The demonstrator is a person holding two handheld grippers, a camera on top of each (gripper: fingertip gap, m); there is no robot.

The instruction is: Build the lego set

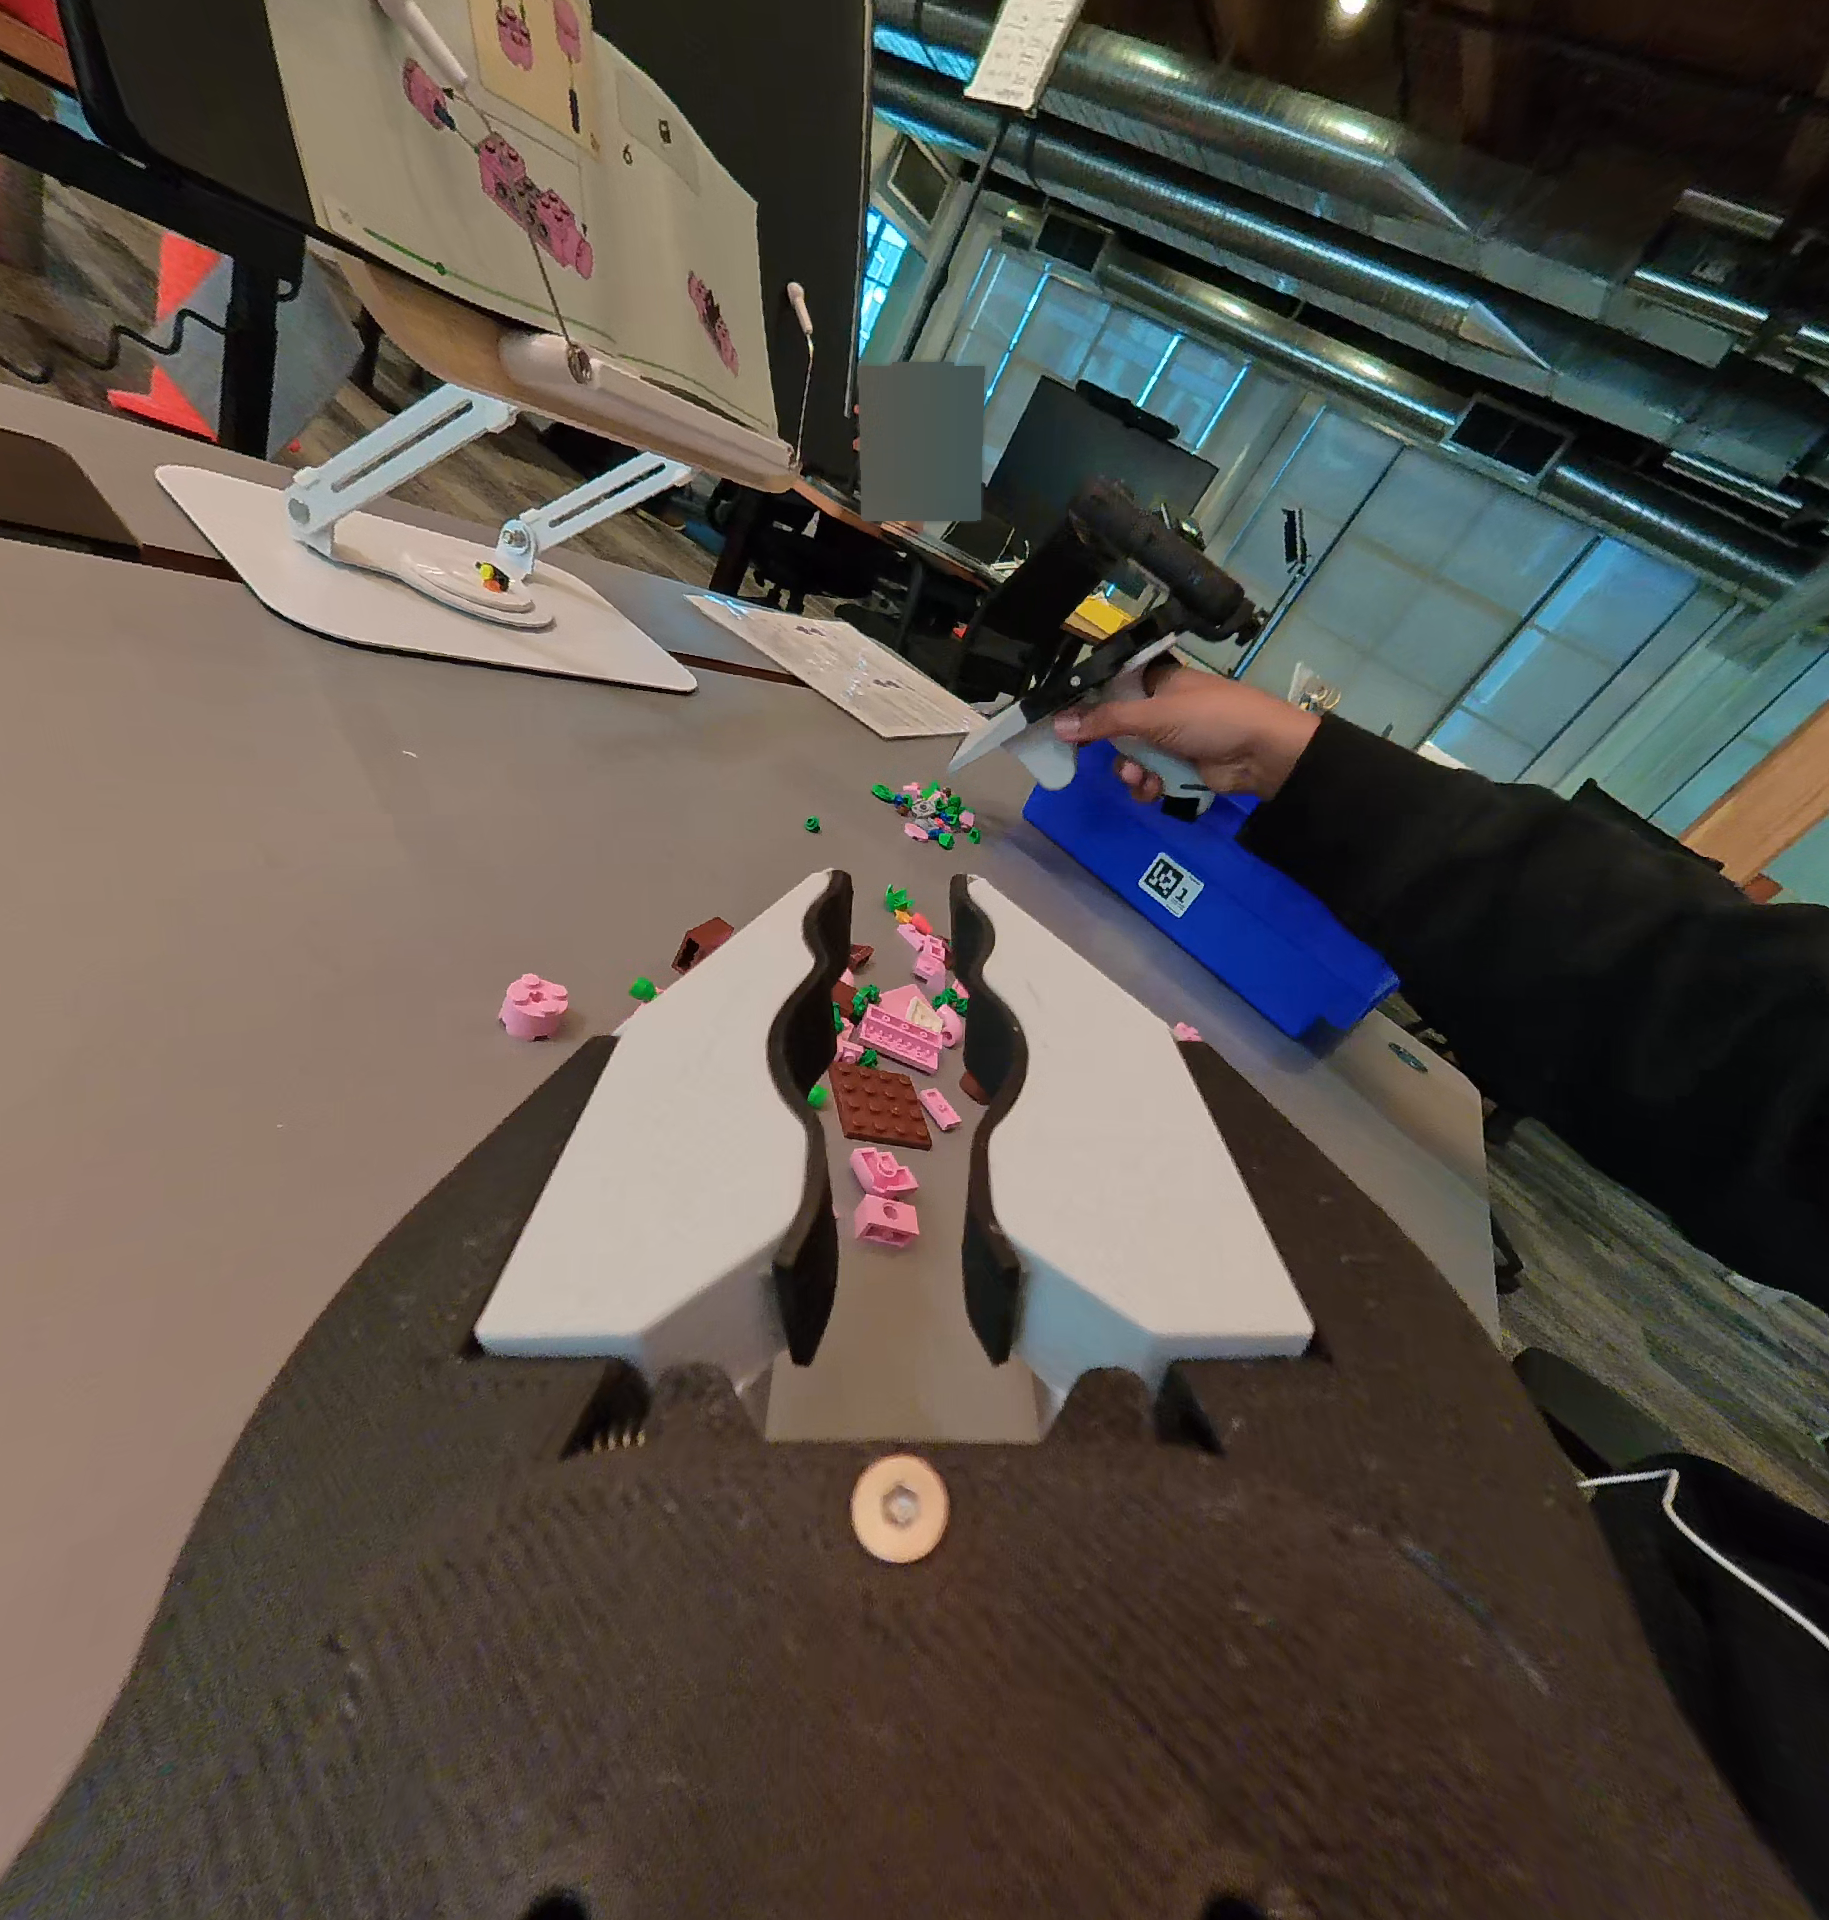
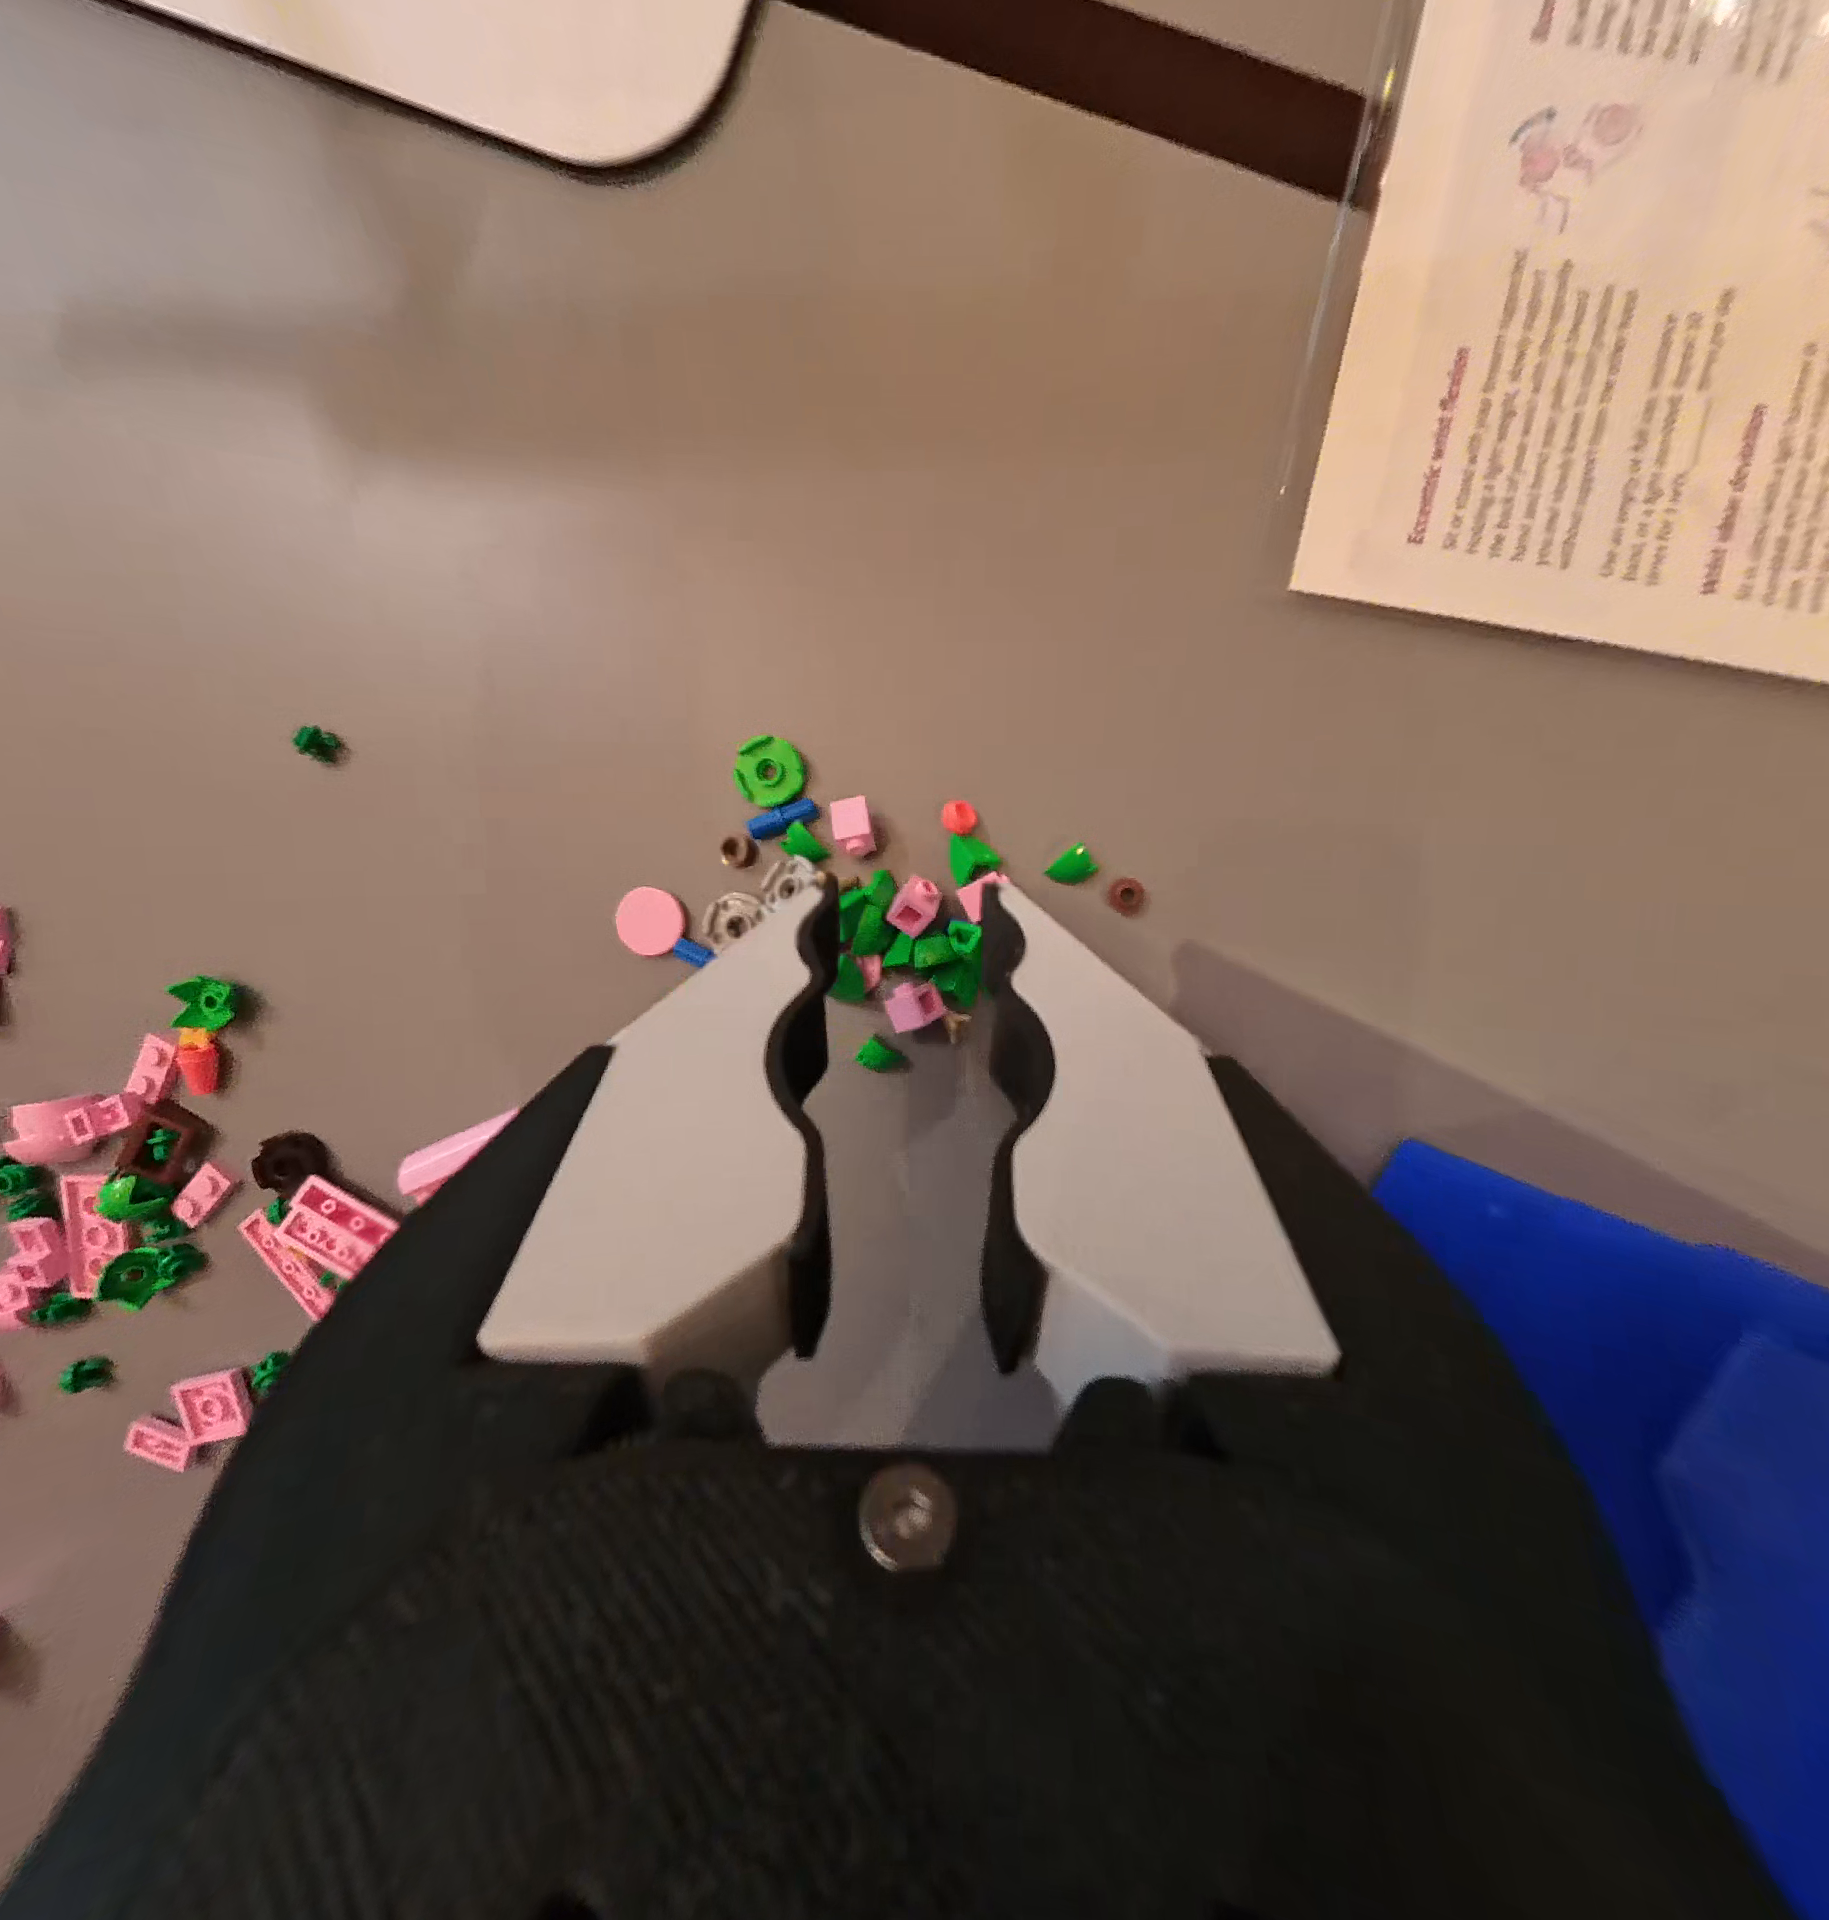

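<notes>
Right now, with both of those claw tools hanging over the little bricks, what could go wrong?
The right gripper, jaws open and empty, hangs over a tight heap of tiny green and pink pieces; closing there could pinch several at once or flick some away. The left gripper is also open, over the brown plate and pink bricks crowded together, so neighbours may get shoved. Loose pieces lie close to the blue bin and could scatter toward it.
</notes>
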